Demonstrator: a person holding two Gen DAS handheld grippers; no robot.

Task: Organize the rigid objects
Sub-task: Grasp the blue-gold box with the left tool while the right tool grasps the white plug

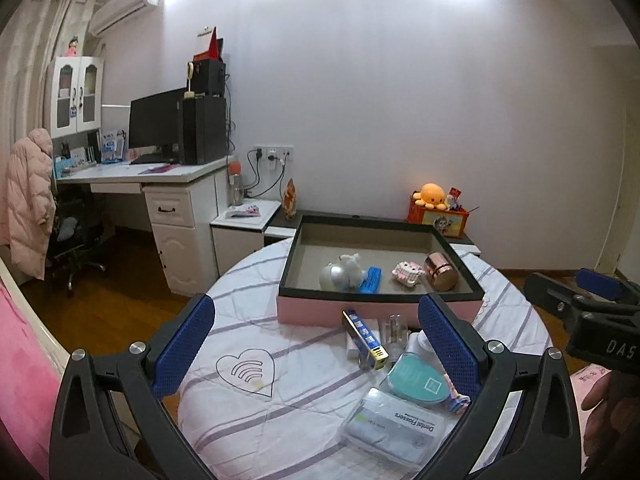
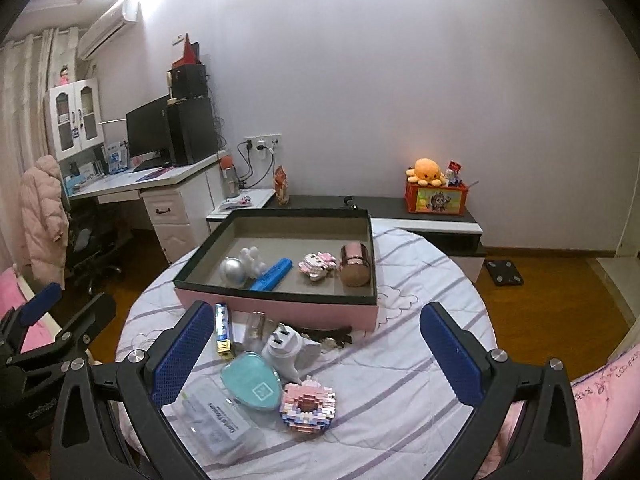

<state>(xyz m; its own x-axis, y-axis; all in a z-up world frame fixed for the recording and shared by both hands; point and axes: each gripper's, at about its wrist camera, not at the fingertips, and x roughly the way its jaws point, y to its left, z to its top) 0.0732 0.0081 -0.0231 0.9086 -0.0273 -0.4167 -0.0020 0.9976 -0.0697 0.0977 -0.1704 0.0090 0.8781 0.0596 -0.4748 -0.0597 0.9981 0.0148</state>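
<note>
A pink box with a dark rim (image 1: 380,307) (image 2: 276,305) stands on the round table and holds a silver ball (image 2: 233,271), a white figure (image 2: 252,258), a blue bar (image 2: 272,274), a pink brick toy (image 2: 316,266) and a rose-gold jar (image 2: 354,264). In front of it lie a blue-and-gold tube (image 2: 222,330), a white plug (image 2: 286,346), a teal oval case (image 2: 251,386), a dental flosser pack (image 2: 218,424) and a pink brick donut (image 2: 308,404). My left gripper (image 1: 316,346) and right gripper (image 2: 316,354) hover open above these, holding nothing.
The table wears a white cloth with purple stripes (image 2: 400,360). A white desk with a monitor (image 1: 154,126) stands at the left, a low cabinet with an orange octopus toy (image 2: 426,172) behind. A dark clip (image 2: 332,336) lies by the box. Pink bedding (image 2: 600,400) borders the right.
</note>
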